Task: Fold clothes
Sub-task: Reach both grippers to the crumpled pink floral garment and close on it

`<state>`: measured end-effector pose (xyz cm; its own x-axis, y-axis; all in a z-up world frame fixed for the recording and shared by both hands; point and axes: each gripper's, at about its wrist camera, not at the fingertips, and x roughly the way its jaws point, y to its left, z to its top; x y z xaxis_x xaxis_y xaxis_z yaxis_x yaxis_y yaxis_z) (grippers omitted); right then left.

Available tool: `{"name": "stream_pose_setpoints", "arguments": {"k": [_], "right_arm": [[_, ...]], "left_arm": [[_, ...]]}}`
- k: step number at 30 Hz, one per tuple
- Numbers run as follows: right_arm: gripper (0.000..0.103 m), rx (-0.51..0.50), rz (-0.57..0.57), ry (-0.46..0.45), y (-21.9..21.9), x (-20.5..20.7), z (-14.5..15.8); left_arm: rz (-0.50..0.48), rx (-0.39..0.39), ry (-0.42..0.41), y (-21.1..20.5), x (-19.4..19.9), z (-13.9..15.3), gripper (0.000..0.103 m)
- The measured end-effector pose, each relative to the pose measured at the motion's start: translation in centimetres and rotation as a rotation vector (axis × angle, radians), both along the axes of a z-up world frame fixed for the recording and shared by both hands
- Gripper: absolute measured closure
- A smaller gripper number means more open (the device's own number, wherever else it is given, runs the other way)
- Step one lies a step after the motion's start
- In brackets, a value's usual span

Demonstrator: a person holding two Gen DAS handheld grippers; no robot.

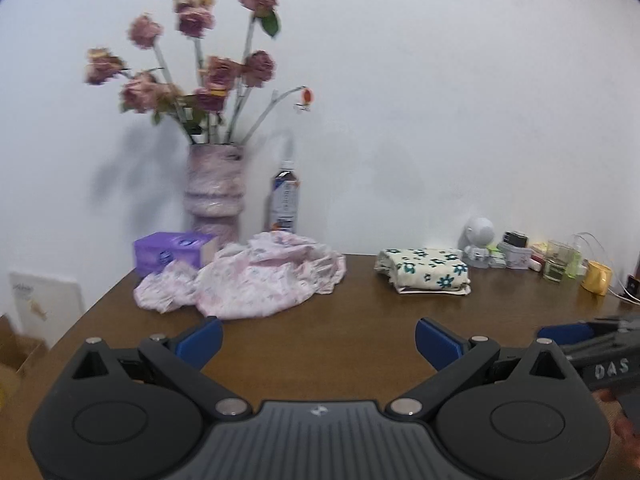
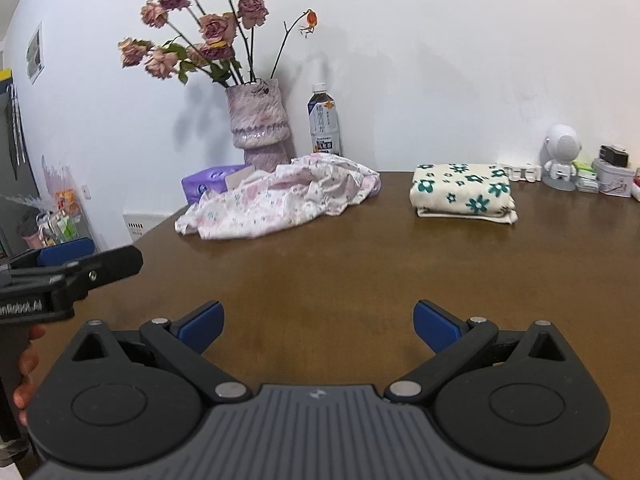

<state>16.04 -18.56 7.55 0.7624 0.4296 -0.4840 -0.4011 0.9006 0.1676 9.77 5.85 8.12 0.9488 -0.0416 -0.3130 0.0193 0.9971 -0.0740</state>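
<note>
Both sets of jaws stand wide apart and hold nothing. Left gripper (image 1: 319, 344): blue pads spread, bare brown table (image 1: 320, 332) visible between them, no contact with any cloth. Right gripper (image 2: 318, 326): same condition, pads spread over bare tabletop. Each gripper shows at the edge of the other's view, so the two are side by side near the front edge of the table.

Unfolded item — a pink floral garment (image 2: 280, 198) lies crumpled in a loose heap toward the back left of the table, well apart from both grippers. Its left portion lies against a purple tissue box (image 2: 210, 182).

Folded item — a cream cloth with teal flowers (image 2: 464, 194) rests as a neat rectangular stack toward the back right, separate from the pink garment, with bare table between them.

Behind the pink garment, against the white wall: a pink ribbed vase (image 2: 260, 128) holding dried roses (image 2: 212, 30), upright, and just to its right a plastic drink bottle (image 2: 323, 124), also upright.

Back right corner: a small white astronaut figure (image 2: 562, 158) and a cluster of small containers; the left wrist view adds a glass (image 1: 556, 266) and a yellow cup (image 1: 596, 278) there. Left wrist view is somewhat blurred.
</note>
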Motion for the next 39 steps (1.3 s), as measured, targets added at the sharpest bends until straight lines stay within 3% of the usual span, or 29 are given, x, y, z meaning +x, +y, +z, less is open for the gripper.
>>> {"name": "stream_pose_setpoints", "arguments": {"k": [3,8,14,27,30,35,36,37,38,39], "right_arm": [[0.0,0.005,0.002,0.003,0.8,2.6,0.5],[0.0,-0.026,0.009,-0.029,2.7,7.0,1.2],[0.0,-0.056,0.022,-0.045,4.8,11.6,0.6],[0.004,-0.157,0.048,-0.092,10.5,20.3,-1.8],[0.013,-0.206,0.046,-0.128,12.6,23.7,-2.0],[0.036,-0.283,0.035,-0.116,14.7,29.9,-3.2],[0.05,-0.301,0.038,-0.109,15.1,30.8,-3.5],[0.072,-0.313,0.042,-0.101,15.6,31.6,-3.8],[0.083,-0.314,0.04,-0.094,15.9,32.0,-4.0],[0.094,-0.297,0.043,-0.086,16.0,32.2,-4.1]], "left_arm": [[-0.019,-0.014,0.008,0.9,2.6,0.7,0.0],[-0.028,0.027,0.047,1.8,7.6,1.2,0.0],[0.057,-0.029,0.025,4.3,12.6,0.2,0.0],[0.156,-0.058,0.13,10.2,21.1,-3.2,0.004],[0.193,-0.005,0.186,10.9,23.4,-4.5,0.011],[0.225,0.06,0.289,12.1,25.8,-6.0,0.012],[0.232,0.061,0.31,12.4,26.1,-6.3,0.014],[0.238,0.062,0.331,12.6,26.4,-6.6,0.022],[0.224,0.046,0.355,12.8,26.7,-6.8,0.029],[0.21,0.03,0.379,13.1,26.9,-7.1,0.046]]}}
